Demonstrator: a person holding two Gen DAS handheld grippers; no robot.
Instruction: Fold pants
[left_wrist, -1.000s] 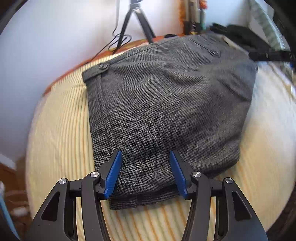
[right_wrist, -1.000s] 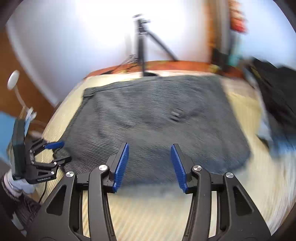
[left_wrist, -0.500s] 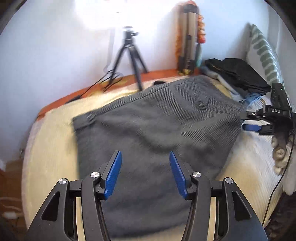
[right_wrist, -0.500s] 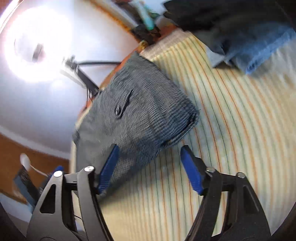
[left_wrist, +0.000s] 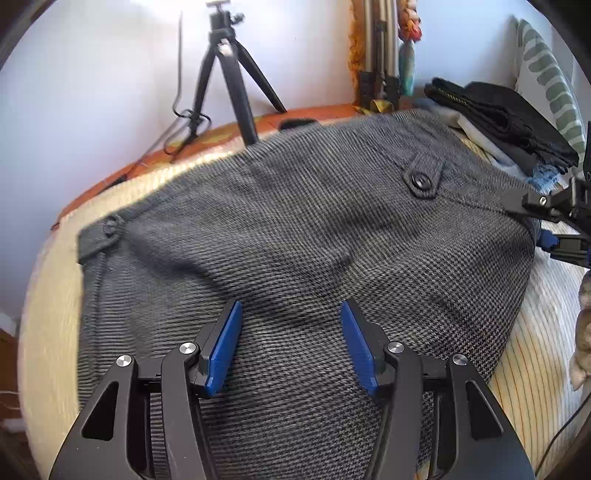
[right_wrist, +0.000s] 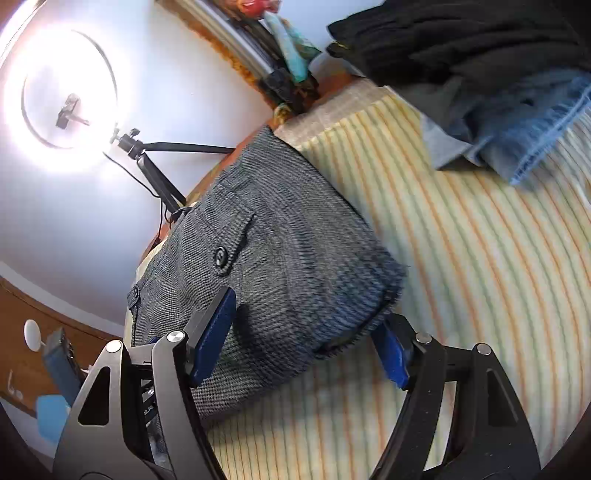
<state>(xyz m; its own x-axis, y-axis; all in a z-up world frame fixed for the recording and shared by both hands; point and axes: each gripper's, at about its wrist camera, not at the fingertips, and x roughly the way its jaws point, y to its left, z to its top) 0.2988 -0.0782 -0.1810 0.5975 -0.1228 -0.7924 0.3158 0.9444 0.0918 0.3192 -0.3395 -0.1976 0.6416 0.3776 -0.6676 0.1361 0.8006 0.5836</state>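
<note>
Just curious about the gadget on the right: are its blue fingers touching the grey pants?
Touching. In the right wrist view the right gripper straddles the corner of the folded grey pants; cloth overlaps one blue finger, jaws wide.

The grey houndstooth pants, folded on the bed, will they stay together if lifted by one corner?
Probably not. The grey houndstooth pants dip and crease softly, so they look floppy. Their stacked layers at the corner lie loose and would likely sag open. The woven cloth looks grippy, not slippery.

The folded pants (left_wrist: 303, 236) lie on the bed (right_wrist: 461, 280). Behind them stands a tripod (left_wrist: 229, 74); to their right lies a pile of clothes (left_wrist: 506, 122).
</note>
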